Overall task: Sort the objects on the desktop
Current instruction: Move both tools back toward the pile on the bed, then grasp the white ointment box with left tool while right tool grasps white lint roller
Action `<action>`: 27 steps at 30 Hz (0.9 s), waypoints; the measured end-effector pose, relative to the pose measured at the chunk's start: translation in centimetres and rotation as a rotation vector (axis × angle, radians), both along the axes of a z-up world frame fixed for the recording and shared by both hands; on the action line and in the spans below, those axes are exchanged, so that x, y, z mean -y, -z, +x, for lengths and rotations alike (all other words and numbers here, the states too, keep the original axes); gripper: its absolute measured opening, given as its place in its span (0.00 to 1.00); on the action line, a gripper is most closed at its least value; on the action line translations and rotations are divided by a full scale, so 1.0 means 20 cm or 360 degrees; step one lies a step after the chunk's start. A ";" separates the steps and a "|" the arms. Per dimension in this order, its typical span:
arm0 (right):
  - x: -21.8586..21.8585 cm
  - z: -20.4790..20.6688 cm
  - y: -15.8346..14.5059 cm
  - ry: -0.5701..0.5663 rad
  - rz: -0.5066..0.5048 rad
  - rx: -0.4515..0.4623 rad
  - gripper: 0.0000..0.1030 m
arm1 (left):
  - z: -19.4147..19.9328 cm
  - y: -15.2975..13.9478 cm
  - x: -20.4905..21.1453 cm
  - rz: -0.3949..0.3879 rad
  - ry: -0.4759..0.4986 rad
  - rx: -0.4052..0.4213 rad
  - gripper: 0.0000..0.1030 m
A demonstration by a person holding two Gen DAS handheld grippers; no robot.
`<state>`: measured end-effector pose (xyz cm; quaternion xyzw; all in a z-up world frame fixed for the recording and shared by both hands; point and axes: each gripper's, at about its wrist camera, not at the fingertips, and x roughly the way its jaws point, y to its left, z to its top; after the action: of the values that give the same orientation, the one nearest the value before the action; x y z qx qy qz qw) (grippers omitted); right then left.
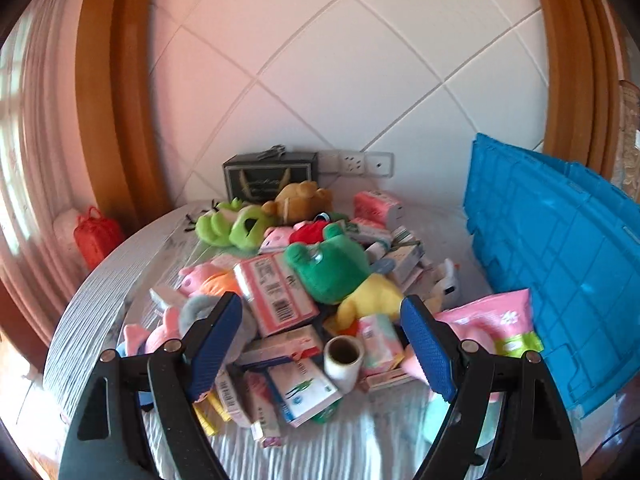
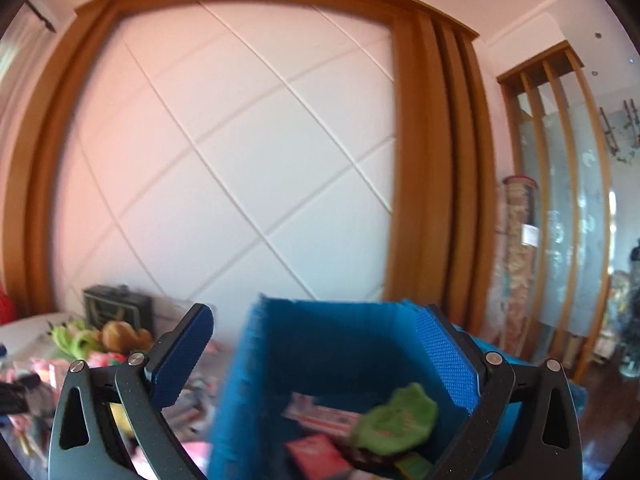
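Note:
A heap of plush toys and small boxes lies on the round table. It holds a dark green and yellow plush, a light green plush, a brown plush, a pink barcoded pack and a tape roll. My left gripper is open and empty, just above the near side of the heap. My right gripper is open and empty over the blue crate, which holds a light green plush and some packets.
The blue crate stands at the table's right side. A dark gift box sits at the back by wall sockets. A red bag stands beyond the table's left edge. A pink packet lies beside the crate.

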<state>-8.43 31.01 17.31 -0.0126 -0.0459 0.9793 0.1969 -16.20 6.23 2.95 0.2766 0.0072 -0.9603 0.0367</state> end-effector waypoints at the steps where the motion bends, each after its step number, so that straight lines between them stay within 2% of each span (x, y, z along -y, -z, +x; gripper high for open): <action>1: 0.06 -0.02 0.00 -0.0062 -0.0001 -0.0012 1.00 | 0.01 0.04 0.06 0.0002 -0.0052 0.0017 0.79; 4: 0.24 -0.13 0.05 -0.0245 -0.0003 0.0029 1.00 | 0.02 0.17 0.23 0.0009 -0.0169 0.0047 0.79; 7: 0.42 -0.27 0.15 -0.0371 -0.0010 0.0149 1.00 | 0.03 0.29 0.36 -0.0015 -0.0249 0.0092 0.79; 10: 0.57 -0.41 0.31 -0.0523 -0.0086 0.0289 1.00 | 0.03 0.41 0.43 -0.0025 -0.0297 0.0128 0.79; 15: 0.75 -0.57 0.61 -0.0621 -0.0163 0.0559 1.00 | -0.02 0.59 0.52 0.0068 -0.0291 0.0285 0.79; 18: 0.78 -0.64 0.78 -0.0664 -0.0220 0.0737 1.00 | -0.08 0.67 0.52 0.0077 -0.0289 0.0382 0.79; 25: 0.82 -0.80 1.04 -0.0689 -0.0367 0.1069 0.99 | -0.29 0.83 0.55 0.0192 -0.0331 0.0560 0.39; 26: 0.84 -0.82 1.06 -0.0705 -0.0376 0.1116 0.96 | -0.31 0.84 0.54 0.0213 -0.0316 0.0572 0.34; 27: 0.86 -0.85 1.09 -0.0722 -0.0380 0.1167 0.82 | -0.33 0.86 0.53 0.0213 -0.0306 0.0586 0.32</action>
<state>-25.38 13.83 -4.59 -0.3711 -0.0008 0.9270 -0.0550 -22.88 -4.43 -14.22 0.4471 0.0904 -0.8830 0.1104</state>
